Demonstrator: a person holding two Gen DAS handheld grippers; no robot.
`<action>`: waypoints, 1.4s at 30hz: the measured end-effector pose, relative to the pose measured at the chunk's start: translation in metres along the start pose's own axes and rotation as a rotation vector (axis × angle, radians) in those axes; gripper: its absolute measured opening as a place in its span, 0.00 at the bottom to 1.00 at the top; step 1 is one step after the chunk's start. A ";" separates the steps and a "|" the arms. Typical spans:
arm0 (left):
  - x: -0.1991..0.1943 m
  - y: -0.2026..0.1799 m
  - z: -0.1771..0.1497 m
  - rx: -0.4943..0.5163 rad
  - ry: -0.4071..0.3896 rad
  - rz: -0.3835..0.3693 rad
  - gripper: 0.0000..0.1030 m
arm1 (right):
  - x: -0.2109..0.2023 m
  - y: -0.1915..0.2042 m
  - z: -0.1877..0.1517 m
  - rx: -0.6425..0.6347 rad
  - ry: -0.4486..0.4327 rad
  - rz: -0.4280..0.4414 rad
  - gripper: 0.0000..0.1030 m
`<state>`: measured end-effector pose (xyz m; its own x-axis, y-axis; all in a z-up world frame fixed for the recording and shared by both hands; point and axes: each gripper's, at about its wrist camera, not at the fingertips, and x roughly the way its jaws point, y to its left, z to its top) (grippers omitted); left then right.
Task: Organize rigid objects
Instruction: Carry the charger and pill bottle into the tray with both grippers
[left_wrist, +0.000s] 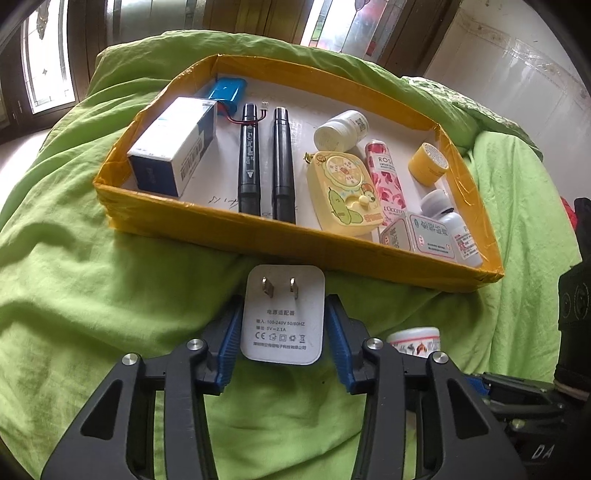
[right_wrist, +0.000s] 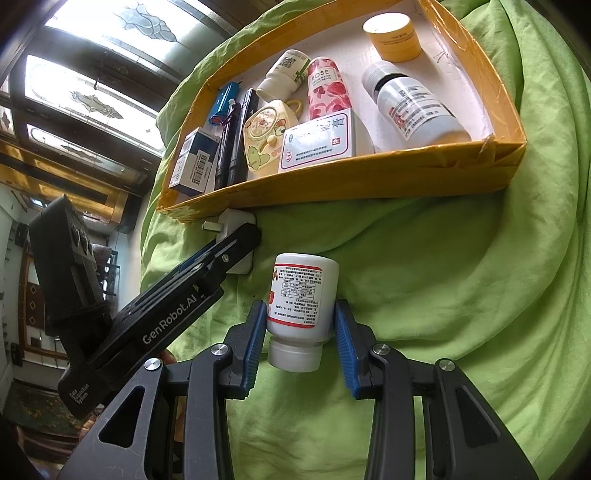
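Observation:
A white power adapter (left_wrist: 282, 325) with two prongs lies on the green cloth just before the yellow box (left_wrist: 258, 236). My left gripper (left_wrist: 284, 306) is shut on it, a blue pad against each side. In the right wrist view, my right gripper (right_wrist: 301, 306) is shut on a white pill bottle (right_wrist: 303, 288) with a red-edged label, its cap toward the camera. The bottle lies on the cloth in front of the yellow box (right_wrist: 332, 184). The left gripper (right_wrist: 240, 236) shows there too, closed around the adapter (right_wrist: 236, 221) at the box's front wall.
The box holds a blue-white carton (left_wrist: 173, 147), two black markers (left_wrist: 248, 158), a blue battery pack (left_wrist: 227, 90), a yellow toy (left_wrist: 343, 188), a rose cream tube (left_wrist: 386, 177), a yellow jar (left_wrist: 428, 164), a tin (left_wrist: 417, 236) and white bottles. Rumpled green cloth (left_wrist: 92, 295) surrounds the box.

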<state>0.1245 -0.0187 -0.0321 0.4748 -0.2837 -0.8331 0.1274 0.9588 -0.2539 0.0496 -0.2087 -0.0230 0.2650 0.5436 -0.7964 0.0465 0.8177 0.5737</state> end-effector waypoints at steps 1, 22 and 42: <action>-0.002 0.000 -0.003 -0.001 -0.003 0.001 0.40 | -0.001 0.000 -0.001 0.000 -0.002 0.000 0.32; -0.014 0.001 -0.041 0.006 0.009 -0.006 0.40 | -0.006 0.000 -0.001 -0.006 -0.018 -0.029 0.32; -0.024 -0.003 -0.039 0.020 -0.041 0.009 0.37 | -0.010 0.011 -0.001 -0.043 -0.041 -0.027 0.32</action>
<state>0.0786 -0.0154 -0.0307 0.5111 -0.2742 -0.8146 0.1401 0.9616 -0.2358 0.0462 -0.2052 -0.0086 0.3039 0.5134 -0.8025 0.0135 0.8400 0.5424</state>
